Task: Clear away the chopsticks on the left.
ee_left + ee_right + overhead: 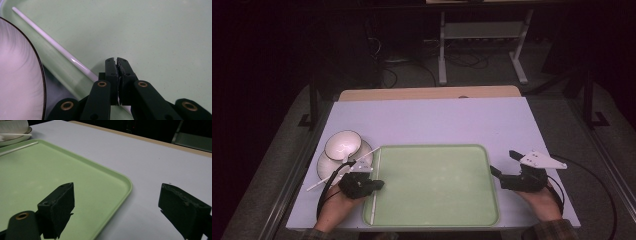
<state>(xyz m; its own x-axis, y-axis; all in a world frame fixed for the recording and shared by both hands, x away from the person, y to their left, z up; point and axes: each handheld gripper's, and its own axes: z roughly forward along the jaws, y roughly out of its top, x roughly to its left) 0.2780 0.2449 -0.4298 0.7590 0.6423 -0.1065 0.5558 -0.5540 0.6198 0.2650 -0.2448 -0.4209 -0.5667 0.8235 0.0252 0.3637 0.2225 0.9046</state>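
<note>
Thin white plastic chopstick (pixel 375 186) lies lengthwise along the pale green tray's (pixel 437 220) left edge; left gripper (pixel 117 65) jaws pressed together beside it, right gripper (pixel 117 205) jaws spread.

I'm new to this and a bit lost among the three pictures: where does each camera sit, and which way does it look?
High view: above the person's side, looking forward and down on the table; both forearms and hands show.
Left gripper view: rides the left gripper, looking past its shut jaws at the green tray and a white chopstick.
Right gripper view: rides the right gripper, looking between its open jaws across the tray's edge.
All share the tray.
</note>
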